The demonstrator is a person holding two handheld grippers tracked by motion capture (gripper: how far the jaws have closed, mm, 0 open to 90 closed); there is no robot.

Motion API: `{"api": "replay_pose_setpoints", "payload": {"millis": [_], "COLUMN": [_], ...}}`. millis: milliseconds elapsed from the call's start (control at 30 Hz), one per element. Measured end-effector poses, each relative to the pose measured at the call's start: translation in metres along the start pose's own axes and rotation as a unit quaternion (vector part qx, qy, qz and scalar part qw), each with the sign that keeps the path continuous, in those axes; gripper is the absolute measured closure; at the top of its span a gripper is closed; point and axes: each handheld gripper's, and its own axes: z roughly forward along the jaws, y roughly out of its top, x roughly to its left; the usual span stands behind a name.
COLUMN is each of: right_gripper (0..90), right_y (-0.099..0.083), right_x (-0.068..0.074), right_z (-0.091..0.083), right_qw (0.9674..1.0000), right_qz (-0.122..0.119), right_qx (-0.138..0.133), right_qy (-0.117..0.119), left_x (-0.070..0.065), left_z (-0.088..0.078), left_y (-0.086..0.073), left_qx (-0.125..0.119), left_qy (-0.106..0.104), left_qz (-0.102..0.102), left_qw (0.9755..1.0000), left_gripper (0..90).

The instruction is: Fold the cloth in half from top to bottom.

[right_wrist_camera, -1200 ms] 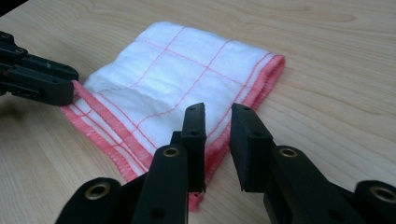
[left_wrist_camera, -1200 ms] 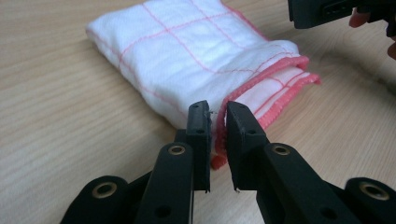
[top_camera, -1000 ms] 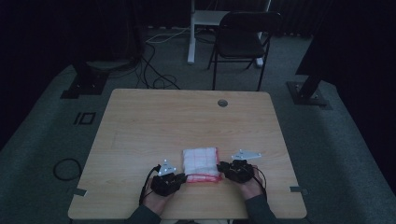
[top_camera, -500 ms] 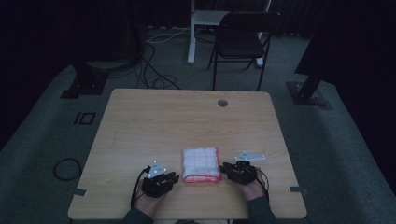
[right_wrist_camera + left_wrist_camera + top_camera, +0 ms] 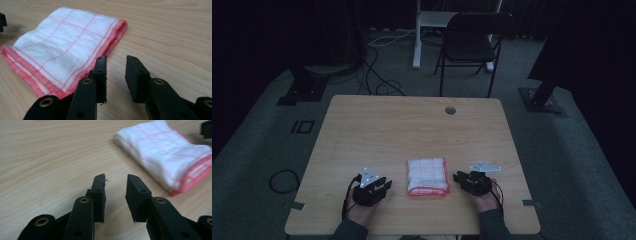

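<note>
The left gripper [image 5: 384, 185] rests on the worktop [image 5: 412, 125] well apart from the folded cloth [image 5: 427, 176]; its jaws have just been opening, nothing between them. The cloth lies flat near the worktop's front edge, between both grippers. The right gripper [image 5: 458, 177], jaws apart and empty, sits just beside its pink-hemmed edge.
</note>
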Motion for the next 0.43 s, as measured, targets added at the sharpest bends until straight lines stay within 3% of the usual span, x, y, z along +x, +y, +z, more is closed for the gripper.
{"api": "replay_pose_setpoints", "payload": {"millis": [100, 267, 433], "right_gripper": [71.3, 71.0, 71.0], "right_y": [-0.001, -0.001, -0.001], "right_x": [-0.001, -0.003, -0.006], "right_z": [0.0, 0.0, 0.0], "right_qw": [1.0, 1.0, 0.9999], "right_qz": [0.002, 0.002, 0.002], "right_qx": [0.0, 0.001, -0.001], "right_qy": [-0.001, -0.005, -0.01], "left_x": [0.004, 0.019, 0.025], "left_z": [-0.001, -0.003, -0.005], "left_y": [-0.001, -0.002, -0.001], "left_qx": [0.002, 0.004, -0.001], "left_qy": [0.015, 0.044, 0.055], "left_qz": [0.002, -0.014, -0.02], "left_qw": [0.9999, 0.9989, 0.9983], "left_gripper": [68.9, 67.8, 67.5]}}
